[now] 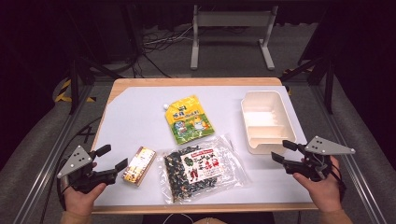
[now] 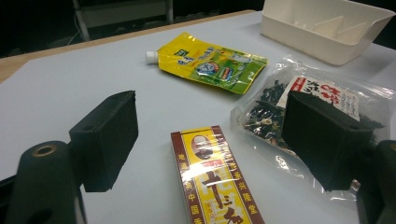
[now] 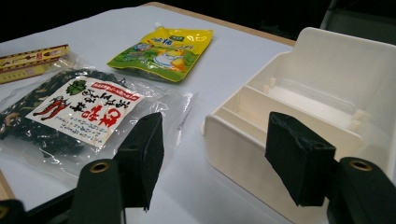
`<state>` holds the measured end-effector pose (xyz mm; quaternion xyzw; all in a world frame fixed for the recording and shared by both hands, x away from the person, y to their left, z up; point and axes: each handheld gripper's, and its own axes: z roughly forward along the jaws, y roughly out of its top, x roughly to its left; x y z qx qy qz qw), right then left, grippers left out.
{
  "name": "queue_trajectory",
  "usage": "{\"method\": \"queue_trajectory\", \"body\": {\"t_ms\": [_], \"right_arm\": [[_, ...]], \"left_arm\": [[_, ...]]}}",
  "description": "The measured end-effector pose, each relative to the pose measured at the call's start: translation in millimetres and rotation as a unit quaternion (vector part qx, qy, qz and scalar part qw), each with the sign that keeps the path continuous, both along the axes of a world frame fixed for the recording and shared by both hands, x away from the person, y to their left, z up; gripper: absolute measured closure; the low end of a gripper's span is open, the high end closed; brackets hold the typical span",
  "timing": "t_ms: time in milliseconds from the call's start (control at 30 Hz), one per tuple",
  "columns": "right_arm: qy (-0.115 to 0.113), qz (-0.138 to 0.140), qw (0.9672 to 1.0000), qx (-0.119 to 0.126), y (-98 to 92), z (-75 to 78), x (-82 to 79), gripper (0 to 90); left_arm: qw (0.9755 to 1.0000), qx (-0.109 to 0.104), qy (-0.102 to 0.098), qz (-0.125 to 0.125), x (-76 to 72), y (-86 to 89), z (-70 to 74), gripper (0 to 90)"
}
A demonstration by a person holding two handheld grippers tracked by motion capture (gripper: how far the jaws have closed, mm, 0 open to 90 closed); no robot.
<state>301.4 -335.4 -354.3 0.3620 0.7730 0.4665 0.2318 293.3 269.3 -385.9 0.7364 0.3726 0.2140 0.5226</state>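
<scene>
Hovering at the table's near-left corner, the left gripper (image 1: 113, 157) has jaws wide with nothing between them, aimed at the yellow-and-brown box (image 1: 139, 165) lying flat just beside its tips. Right gripper (image 1: 283, 151), also wide and empty, sits near the front end of the white divided bin (image 1: 264, 119) at the table's right side, not touching it. Clear bag of dark dried bits (image 1: 200, 169) lies between box and bin, yellow-green spout pouch (image 1: 188, 119) flat behind it.
</scene>
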Motion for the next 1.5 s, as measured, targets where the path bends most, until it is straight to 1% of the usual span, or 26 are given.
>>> {"method": "queue_trajectory", "body": {"t_ms": [67,133,400,433,533,633,733,800,833,867,900,967,1200,1333,1433,1500], "right_arm": [[0.0,0.007,1.0,-0.001,4.1,2.4,-0.4,36.5],[0.002,0.011,0.9999,-0.001,6.6,4.2,0.1,36.3],[0.02,0.015,0.9997,0.001,17.3,9.3,5.4,35.6],[0.025,0.017,0.9995,0.004,20.8,9.7,7.3,35.4],[0.029,0.023,0.9993,0.003,28.0,10.8,10.9,34.7],[0.035,0.035,0.9988,0.004,39.4,11.5,15.5,31.9],[0.037,0.044,0.9983,0.007,46.9,10.4,19.1,29.6],[0.039,0.051,0.9979,0.01,52.9,9.0,21.6,28.6],[0.039,0.051,0.9979,0.01,52.9,9.0,21.6,28.6],[0.043,0.056,0.9974,0.011,58.7,7.1,23.2,27.7],[0.044,0.059,0.9973,0.011,60.4,6.5,23.8,27.8],[0.046,0.06,0.9971,0.01,63.1,5.6,24.5,27.8],[0.051,0.065,0.9965,0.004,74.2,1.5,27.9,26.9],[0.062,0.067,0.9958,0.007,80.2,-2.7,29.4,28.1],[0.07,0.071,0.9951,0.001,85.4,-7.9,29.9,28.2],[0.078,0.073,0.9943,-0.003,88.5,-13.6,30.4,28.2]], "left_arm": [[1.0,-0.003,0.004,-0.001,0.7,-0.2,0.4,19.4],[1.0,-0.006,0.004,-0.002,1.5,-0.6,0.5,19.4],[1.0,-0.001,0.005,0.0,0.5,-1.4,0.0,19.5],[1.0,-0.001,0.004,0.0,0.3,-0.8,0.0,19.4],[1.0,-0.003,0.003,0.002,-0.7,-0.6,-0.3,19.4],[1.0,0.002,0.004,-0.001,-1.6,-0.7,-0.3,19.5],[1.0,0.003,0.003,-0.001,-2.0,-1.0,-0.3,19.5],[1.0,0.0,0.003,-0.001,-1.3,-0.6,-0.2,19.4],[1.0,0.0,0.003,-0.001,-1.3,-0.6,-0.2,19.4],[1.0,0.0,0.004,-0.001,-0.7,-0.9,-0.4,19.4],[1.0,0.001,0.004,-0.002,-0.3,-1.2,-0.5,19.4],[1.0,0.003,0.003,-0.002,0.1,-1.3,-0.5,19.5],[1.0,-0.002,0.002,-0.002,2.7,-2.8,-1.3,19.4],[1.0,-0.003,0.004,-0.002,3.8,-2.9,-1.2,19.5],[1.0,-0.004,0.004,-0.001,4.2,-2.9,-1.5,19.4],[1.0,-0.003,0.004,-0.001,4.3,-2.5,-1.4,19.4]]}}
